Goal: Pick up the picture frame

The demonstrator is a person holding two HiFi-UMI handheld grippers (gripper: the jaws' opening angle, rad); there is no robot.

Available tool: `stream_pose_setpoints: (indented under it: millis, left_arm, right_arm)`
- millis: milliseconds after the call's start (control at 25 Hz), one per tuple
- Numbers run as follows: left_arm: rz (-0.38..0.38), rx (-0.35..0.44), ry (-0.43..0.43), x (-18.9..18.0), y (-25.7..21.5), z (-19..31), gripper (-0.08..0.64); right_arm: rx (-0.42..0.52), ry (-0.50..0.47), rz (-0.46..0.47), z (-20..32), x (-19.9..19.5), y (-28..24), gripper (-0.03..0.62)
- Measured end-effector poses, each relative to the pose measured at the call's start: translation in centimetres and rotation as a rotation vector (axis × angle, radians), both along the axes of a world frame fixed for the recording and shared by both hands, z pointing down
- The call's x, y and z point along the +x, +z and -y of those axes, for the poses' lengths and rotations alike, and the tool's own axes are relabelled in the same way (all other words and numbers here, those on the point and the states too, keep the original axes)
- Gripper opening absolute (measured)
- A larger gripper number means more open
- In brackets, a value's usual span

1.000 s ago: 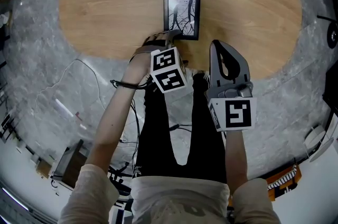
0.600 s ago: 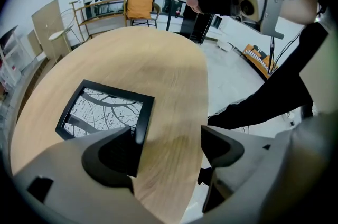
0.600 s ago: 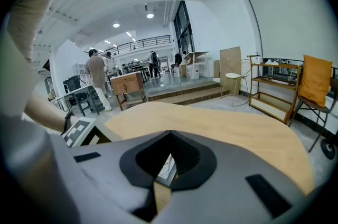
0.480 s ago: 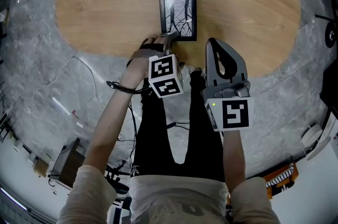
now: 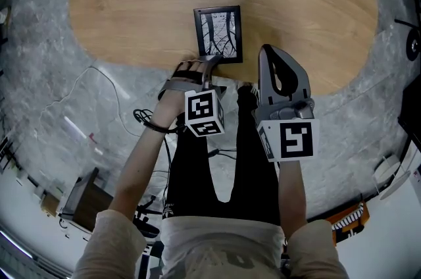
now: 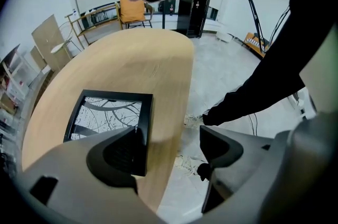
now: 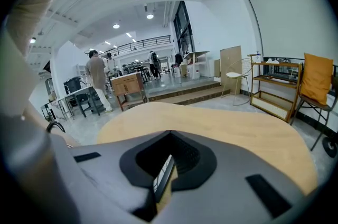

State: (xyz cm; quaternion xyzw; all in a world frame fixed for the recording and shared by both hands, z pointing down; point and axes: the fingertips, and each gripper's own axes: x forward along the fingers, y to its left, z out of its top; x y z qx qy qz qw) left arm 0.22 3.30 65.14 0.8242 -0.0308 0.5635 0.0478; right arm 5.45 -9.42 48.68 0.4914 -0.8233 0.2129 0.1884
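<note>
Two hand-held grippers appeared in the head view, the left gripper (image 5: 210, 62) at the near edge of the black rectangular picture frame (image 5: 218, 35) lying flat on the oval light-wood table (image 5: 131, 8), the right gripper (image 5: 267, 49) just beside it. The left gripper view showed its jaws spread apart, with the table edge between them. The right gripper view showed jaws closed together, holding nothing.

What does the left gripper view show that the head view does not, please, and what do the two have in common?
Only the left gripper view: the left gripper's jaws standing apart with nothing between them, and an orange chair across the room. Only the head view: the marker cubes on both grippers, and the oval table from end to end. Both: the picture frame lying flat on the table, near the edge closest to the person.
</note>
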Motion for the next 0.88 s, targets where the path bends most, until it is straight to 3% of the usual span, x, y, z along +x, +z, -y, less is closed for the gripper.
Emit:
stream_pose_setpoints:
  millis: [400, 560, 800, 880]
  left_arm:
    - [0.004, 0.045, -0.042, 0.1, 0.4, -0.8, 0.368]
    - [0.009, 0.09, -0.107, -0.3, -0.3, 0.3, 0.225]
    - [0.013, 0.091, -0.141, -0.2, -0.3, 0.7, 0.214]
    - [0.022, 0.125, -0.15, -0.4, -0.3, 1.0, 0.139]
  right_arm:
    - [-0.022, 0.012, 0.004, -0.2, 0.5, 1.1, 0.005]
    - [-0.027, 0.019, 0.0, 0.6, 1.0, 0.6, 0.005]
    - [-0.033, 0.027, -0.006, 1.7, 1.8, 0.9, 0.005]
    - [-0.036, 0.027, -0.008, 1.7, 1.9, 1.0, 0.005]
